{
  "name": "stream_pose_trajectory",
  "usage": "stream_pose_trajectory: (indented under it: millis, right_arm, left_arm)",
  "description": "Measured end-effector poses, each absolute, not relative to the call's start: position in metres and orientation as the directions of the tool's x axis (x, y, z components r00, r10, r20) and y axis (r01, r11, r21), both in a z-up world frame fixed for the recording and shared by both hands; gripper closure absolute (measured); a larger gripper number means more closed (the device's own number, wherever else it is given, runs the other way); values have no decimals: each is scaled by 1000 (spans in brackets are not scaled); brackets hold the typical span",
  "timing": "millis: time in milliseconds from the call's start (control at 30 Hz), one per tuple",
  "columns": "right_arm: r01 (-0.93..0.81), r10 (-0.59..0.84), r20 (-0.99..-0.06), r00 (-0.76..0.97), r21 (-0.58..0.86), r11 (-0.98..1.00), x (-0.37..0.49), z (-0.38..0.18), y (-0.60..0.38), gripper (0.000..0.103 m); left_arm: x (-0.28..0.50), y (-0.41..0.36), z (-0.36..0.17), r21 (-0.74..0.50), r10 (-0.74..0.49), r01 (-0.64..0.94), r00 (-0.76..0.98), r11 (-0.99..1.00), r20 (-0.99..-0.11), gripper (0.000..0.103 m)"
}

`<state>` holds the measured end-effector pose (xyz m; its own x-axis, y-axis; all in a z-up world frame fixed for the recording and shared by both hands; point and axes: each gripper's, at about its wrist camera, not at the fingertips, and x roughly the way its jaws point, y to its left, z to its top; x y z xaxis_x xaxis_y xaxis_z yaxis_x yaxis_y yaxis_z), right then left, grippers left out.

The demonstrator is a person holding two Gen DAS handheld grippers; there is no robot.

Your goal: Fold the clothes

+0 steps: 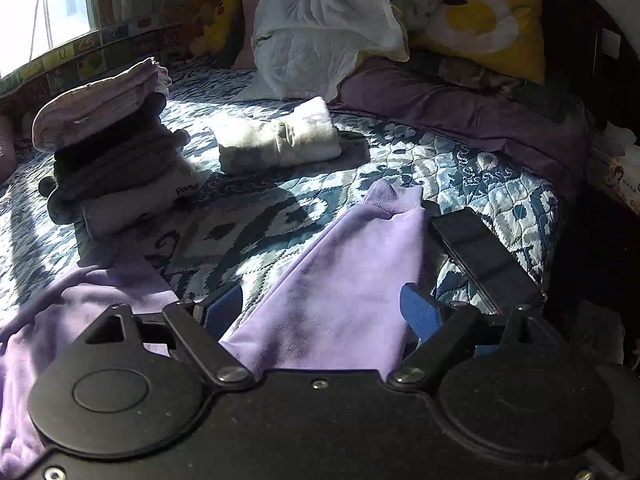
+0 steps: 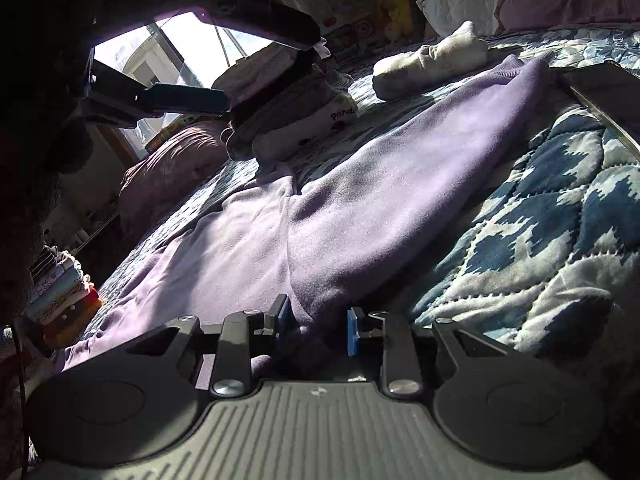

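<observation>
The purple garment [image 2: 360, 208] lies flat on the bed [image 2: 540, 240], one long sleeve or leg running straight away from the right gripper [image 2: 318, 332], its ribbed cuff [image 1: 394, 196] at the far end beside a phone [image 1: 480, 256]. The right jaws sit low at the near end, partly open, the cloth bunched between the blue pads; I cannot tell if they pinch it. The left gripper [image 1: 320, 308] stands wide open over the same strip, holding nothing. The right looks nearer the fold's starting edge.

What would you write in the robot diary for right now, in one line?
step: folding purple sweatshirt | left gripper: open over sleeve | right gripper: open around sweatshirt edge | folded pile: on bed
</observation>
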<state>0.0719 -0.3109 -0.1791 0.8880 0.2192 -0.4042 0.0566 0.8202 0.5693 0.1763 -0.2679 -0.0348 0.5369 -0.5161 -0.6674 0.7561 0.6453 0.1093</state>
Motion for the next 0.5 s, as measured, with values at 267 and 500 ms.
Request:
stream_pose_trajectory:
  millis: [267, 500]
  right_arm:
    - [54, 217, -391, 894, 577, 815, 68, -181, -312, 75]
    - [49, 225, -390, 893, 581, 812, 68, -181, -313, 76]
  left_arm:
    - [171, -389, -67, 312, -425, 833, 513, 457, -746, 27]
    - [180, -441, -103, 389, -303, 833, 517, 393, -800, 43]
